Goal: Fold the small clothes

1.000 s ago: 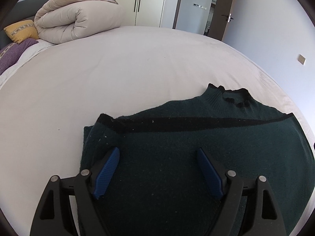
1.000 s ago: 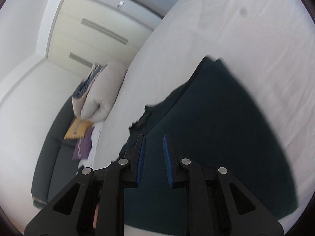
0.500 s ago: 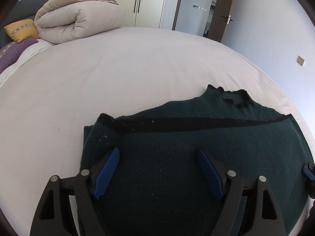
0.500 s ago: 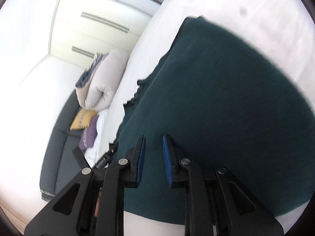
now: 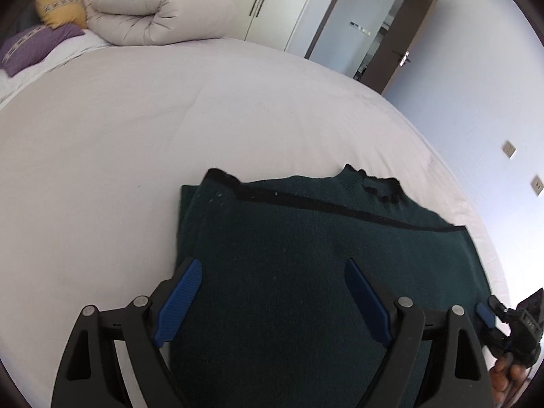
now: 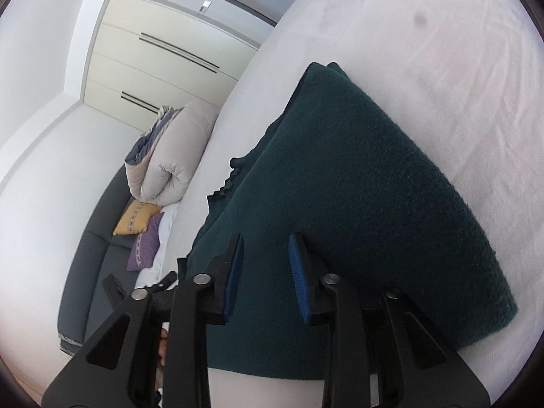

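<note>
A dark green knitted sweater [image 5: 306, 265] with black trim lies folded flat on the white bed [image 5: 136, 129]. Its collar points to the far side. My left gripper [image 5: 272, 289] is wide open and empty, just above the sweater's near left part. My right gripper [image 6: 265, 272] is open with a narrow gap and empty, over the sweater [image 6: 357, 187] near its front edge. The right gripper also shows in the left wrist view [image 5: 486, 316] at the sweater's right edge.
A rolled beige duvet [image 5: 153, 13] with a yellow pillow [image 5: 61, 8] and a purple pillow [image 5: 37, 46] lies at the bed's far left. Wardrobes and an open door [image 5: 401, 61] stand behind. The bed's right edge [image 5: 476, 210] runs close to the sweater.
The right gripper has come down to the sweater's right front edge and its fingers have opened a little. The left gripper has shifted left and tilted, still wide open.
</note>
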`<state>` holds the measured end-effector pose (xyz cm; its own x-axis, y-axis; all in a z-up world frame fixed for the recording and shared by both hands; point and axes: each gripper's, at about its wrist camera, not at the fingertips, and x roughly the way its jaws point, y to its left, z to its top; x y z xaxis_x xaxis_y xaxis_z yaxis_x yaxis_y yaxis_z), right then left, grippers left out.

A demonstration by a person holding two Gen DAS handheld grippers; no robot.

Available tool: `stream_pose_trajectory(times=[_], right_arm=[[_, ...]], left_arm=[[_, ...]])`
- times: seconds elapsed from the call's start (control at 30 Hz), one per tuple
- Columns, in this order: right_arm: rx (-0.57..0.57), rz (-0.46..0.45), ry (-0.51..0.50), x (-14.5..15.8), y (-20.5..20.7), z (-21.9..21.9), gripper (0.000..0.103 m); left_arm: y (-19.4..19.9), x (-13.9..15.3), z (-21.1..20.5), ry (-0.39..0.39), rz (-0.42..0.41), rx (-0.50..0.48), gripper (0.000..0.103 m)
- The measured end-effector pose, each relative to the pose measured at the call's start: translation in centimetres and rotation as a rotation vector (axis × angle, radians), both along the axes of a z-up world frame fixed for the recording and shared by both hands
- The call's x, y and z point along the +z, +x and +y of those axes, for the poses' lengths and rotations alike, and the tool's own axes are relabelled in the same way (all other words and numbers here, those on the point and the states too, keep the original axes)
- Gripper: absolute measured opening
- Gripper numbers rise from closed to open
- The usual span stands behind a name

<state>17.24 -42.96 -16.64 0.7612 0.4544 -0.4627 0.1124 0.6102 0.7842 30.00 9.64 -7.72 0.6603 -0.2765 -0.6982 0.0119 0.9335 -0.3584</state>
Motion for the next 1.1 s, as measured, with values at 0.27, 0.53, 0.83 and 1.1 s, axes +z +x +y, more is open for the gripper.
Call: stream_pose_trajectory(times=[0.27,0.53,0.83,1.1], right_arm=[[0.118,-0.020,-0.113,6.9,-2.4,1.4,0.072],[0.248,-0.004,-0.055,10.6,-0.6,5.2,0.072],[0.353,0.053,-0.002,10.7,2.2,9.8,0.072],[0.442,0.136,0.016,8.4,7.5,14.7,0.072]], left_arm=[[-4.7,-2.3,6.5,-0.212,0.180,0.058,0.087],[-3.2,-4.0,5.5,-0.334,0.315,-0.047,0.085],[-2.3,-5.7,4.4,-0.475,0.461,-0.083,0.049],[-4.1,-6.6,5.8,-0.585,0.419,-0.038,0.015]])
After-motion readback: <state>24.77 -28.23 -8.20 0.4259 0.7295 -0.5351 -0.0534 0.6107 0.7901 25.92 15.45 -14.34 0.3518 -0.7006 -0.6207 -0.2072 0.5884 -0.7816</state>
